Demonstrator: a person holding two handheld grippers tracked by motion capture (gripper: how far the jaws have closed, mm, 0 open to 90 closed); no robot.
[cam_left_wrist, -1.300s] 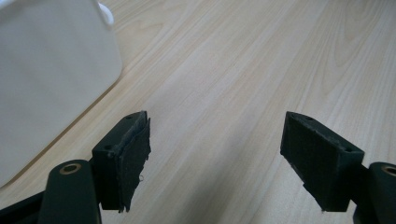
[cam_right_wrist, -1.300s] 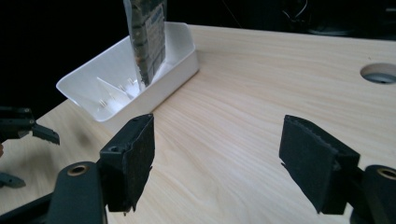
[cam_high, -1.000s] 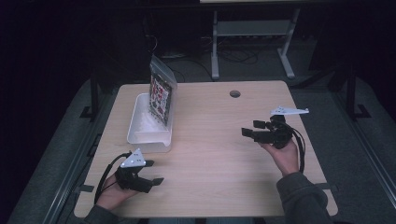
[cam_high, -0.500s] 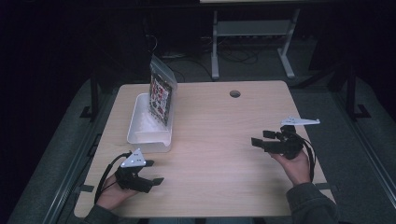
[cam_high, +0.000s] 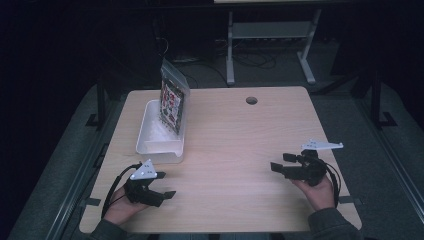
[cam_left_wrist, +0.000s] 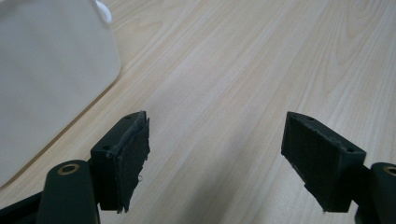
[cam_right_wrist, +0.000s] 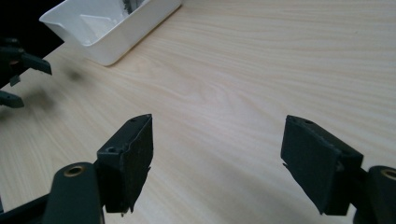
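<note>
White rectangular tub (cam_high: 159, 137) on the wooden surface (cam_high: 235, 145), a printed packet (cam_high: 172, 104) upright inside; both grippers' fingers (cam_left_wrist: 126, 154) spread, empty.

Left tongs (cam_high: 162, 186) low in left hand (cam_high: 117, 207), jaws spread wide, empty. Right tongs (cam_high: 281, 163) well apart, in right hand (cam_high: 320, 192), jaws spread wide, empty, aimed toward left tongs.

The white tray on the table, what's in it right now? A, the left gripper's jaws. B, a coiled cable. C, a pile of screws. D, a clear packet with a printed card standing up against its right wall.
D: in the high view the clear packet stands upright in the white tray, while the left gripper sits apart from it, open over bare table.
</note>
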